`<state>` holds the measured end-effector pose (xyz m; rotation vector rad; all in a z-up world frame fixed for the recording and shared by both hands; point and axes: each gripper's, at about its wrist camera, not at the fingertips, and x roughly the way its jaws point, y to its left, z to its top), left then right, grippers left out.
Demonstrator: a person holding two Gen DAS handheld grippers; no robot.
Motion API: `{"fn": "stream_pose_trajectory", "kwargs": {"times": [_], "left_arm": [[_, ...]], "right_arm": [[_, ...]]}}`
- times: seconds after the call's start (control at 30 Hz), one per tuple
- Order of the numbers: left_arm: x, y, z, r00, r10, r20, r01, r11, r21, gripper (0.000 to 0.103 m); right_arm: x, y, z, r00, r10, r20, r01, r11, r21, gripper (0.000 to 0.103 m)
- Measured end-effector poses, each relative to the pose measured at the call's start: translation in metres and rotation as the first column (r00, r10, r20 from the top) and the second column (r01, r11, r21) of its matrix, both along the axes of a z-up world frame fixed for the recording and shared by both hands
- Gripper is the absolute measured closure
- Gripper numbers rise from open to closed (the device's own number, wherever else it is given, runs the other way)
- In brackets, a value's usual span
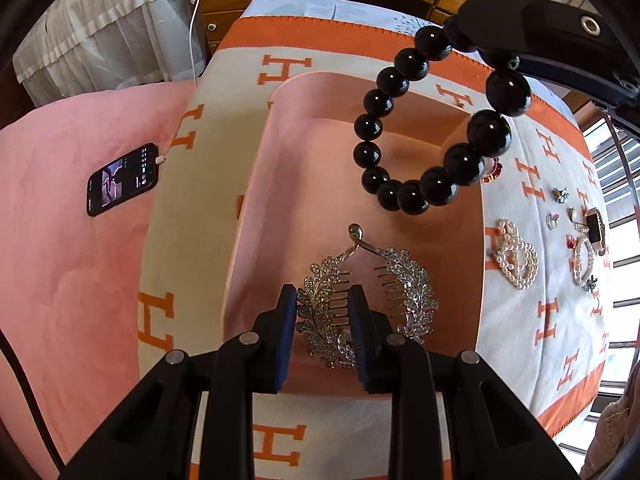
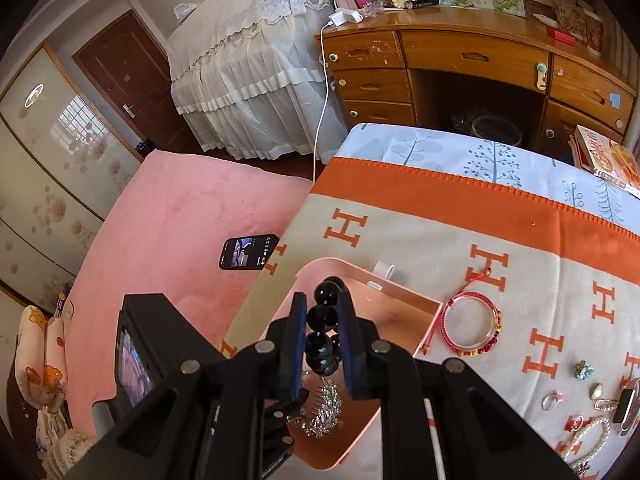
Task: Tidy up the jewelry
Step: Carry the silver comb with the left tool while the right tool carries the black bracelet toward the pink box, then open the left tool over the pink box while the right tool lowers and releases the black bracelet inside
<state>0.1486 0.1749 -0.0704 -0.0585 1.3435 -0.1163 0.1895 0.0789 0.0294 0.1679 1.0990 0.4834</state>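
Pearl strands (image 1: 515, 258), rings (image 1: 553, 222); red bracelet (image 2: 472, 324) beside tray (image 2: 404, 290).

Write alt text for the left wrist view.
The left gripper holds a rhinestone leaf hair comb over a pink tray, while the right gripper dangles a black bead bracelet above it. Pearl pieces and rings lie to the right on an orange-and-cream blanket.

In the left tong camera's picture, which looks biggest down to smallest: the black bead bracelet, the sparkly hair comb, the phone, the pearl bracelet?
1. Black bead bracelet, though it hangs nearer the camera, which inflates it.
2. Sparkly hair comb.
3 and 4. Phone and pearl bracelet: they look about alike here, so I won't rank them.
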Motion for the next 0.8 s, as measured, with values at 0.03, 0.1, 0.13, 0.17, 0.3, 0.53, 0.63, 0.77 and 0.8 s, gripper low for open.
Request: {"fn": "stream_pose_trajectory", "kwargs": {"times": [0.03, 0.1, 0.13, 0.17, 0.3, 0.53, 0.63, 0.77, 0.8], "left_arm": [[-0.001, 0.002, 0.000, 1.000, 0.007, -0.002, -0.007, 1.000, -0.006, 0.076], [-0.003, 0.008, 0.000, 1.000, 0.017, -0.002, -0.017, 0.999, -0.033, 0.069], [-0.004, 0.010, 0.001, 1.000, 0.022, -0.003, -0.023, 0.999, -0.047, 0.062], [-0.005, 0.014, 0.002, 1.000, 0.025, -0.002, -0.025, 0.997, -0.076, 0.060], [-0.011, 0.017, 0.015, 0.998, 0.033, 0.053, -0.029, 0.997, -0.071, 0.043], [-0.028, 0.014, 0.048, 0.971, 0.018, 0.238, -0.014, 1.000, -0.022, 0.041], [-0.027, 0.015, 0.053, 0.963, 0.012, 0.270, -0.015, 1.000, 0.009, 0.041], [-0.021, 0.022, 0.049, 0.977, 0.031, 0.212, -0.027, 0.999, -0.022, 0.041], [-0.021, 0.024, 0.047, 0.979, 0.038, 0.201, -0.034, 0.999, -0.024, 0.041]], "right_arm": [[0.001, 0.002, -0.002, 1.000, 0.001, -0.005, -0.001, 1.000, 0.005, 0.088], [0.003, 0.006, -0.005, 1.000, 0.005, -0.011, -0.005, 1.000, 0.009, 0.088], [0.003, 0.008, -0.007, 1.000, 0.006, -0.014, -0.006, 1.000, 0.010, 0.088], [0.005, 0.010, -0.009, 1.000, 0.007, -0.019, -0.006, 1.000, 0.014, 0.088], [0.010, 0.013, -0.014, 0.999, 0.005, -0.033, -0.004, 0.999, 0.039, 0.088], [0.015, 0.012, -0.027, 0.997, -0.003, -0.074, 0.009, 0.996, 0.084, 0.088], [0.016, 0.010, -0.045, 0.993, -0.014, -0.119, 0.018, 0.999, 0.035, 0.088], [0.016, 0.005, -0.069, 0.983, -0.038, -0.179, 0.028, 0.998, -0.058, 0.087], [0.017, 0.004, -0.073, 0.981, -0.044, -0.189, 0.027, 0.996, -0.088, 0.087]]}}
